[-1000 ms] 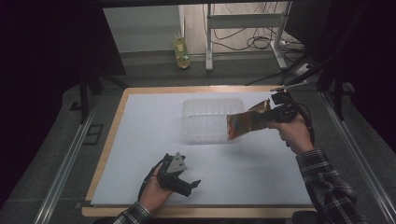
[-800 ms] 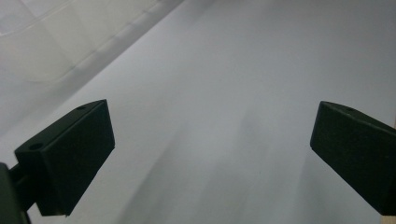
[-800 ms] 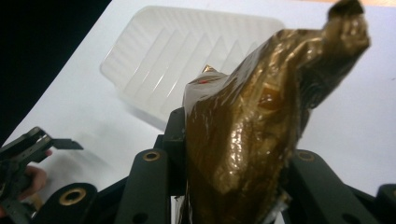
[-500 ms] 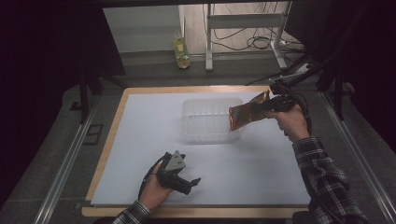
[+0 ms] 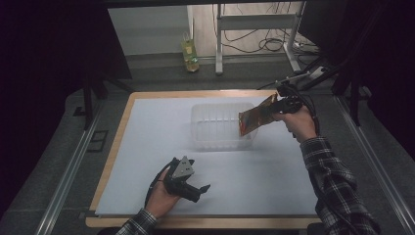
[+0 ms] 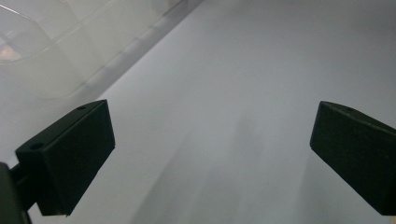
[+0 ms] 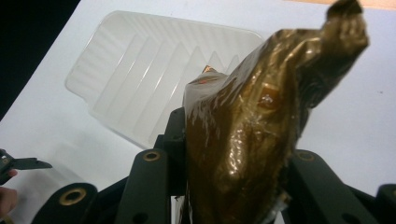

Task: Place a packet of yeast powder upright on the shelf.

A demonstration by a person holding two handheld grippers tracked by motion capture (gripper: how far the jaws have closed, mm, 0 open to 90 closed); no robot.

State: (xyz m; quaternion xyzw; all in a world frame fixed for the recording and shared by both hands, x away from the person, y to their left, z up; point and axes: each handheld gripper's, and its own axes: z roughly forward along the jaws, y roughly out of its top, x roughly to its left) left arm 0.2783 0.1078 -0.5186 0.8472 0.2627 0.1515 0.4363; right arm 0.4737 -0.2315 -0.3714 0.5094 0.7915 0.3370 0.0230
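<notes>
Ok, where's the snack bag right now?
In the high view the snack bag hangs from the right gripper, over the right end of the clear plastic bin.

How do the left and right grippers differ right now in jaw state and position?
The left gripper has its jaws wide apart with nothing between them, while the right gripper is clamped on a brown snack packet. The left gripper sits low near the front edge of the white mat; the right is raised, holding the packet over the right end of the clear plastic bin. Both are black and each is held in one hand.
</notes>
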